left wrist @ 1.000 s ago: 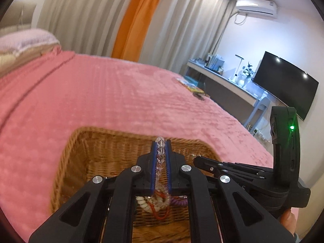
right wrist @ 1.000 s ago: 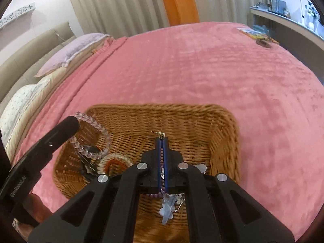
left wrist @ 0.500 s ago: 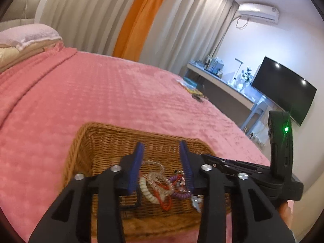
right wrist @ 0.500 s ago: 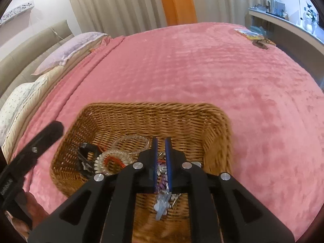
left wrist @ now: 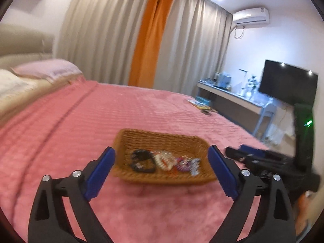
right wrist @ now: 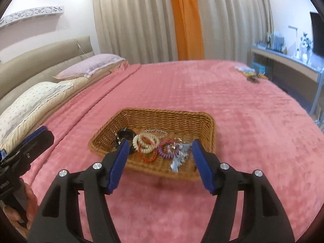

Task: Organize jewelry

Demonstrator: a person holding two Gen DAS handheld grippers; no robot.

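A wicker basket sits on the pink bed and also shows in the left wrist view. In it lie a black hair clip, a cream coil bracelet, a purple coil band, a clear bead bracelet and a small silvery piece. My right gripper is open and empty, held back from the basket's near edge. My left gripper is open and empty, also back from the basket. The right gripper shows at the right of the left wrist view.
The pink bedspread spreads all around the basket. Pillows and a headboard are at the left. A small pile of items lies at the bed's far right. A desk and a TV stand beyond the bed.
Both grippers opened and let their jewelry fall into the basket. Both then pulled back and up, away from the basket.
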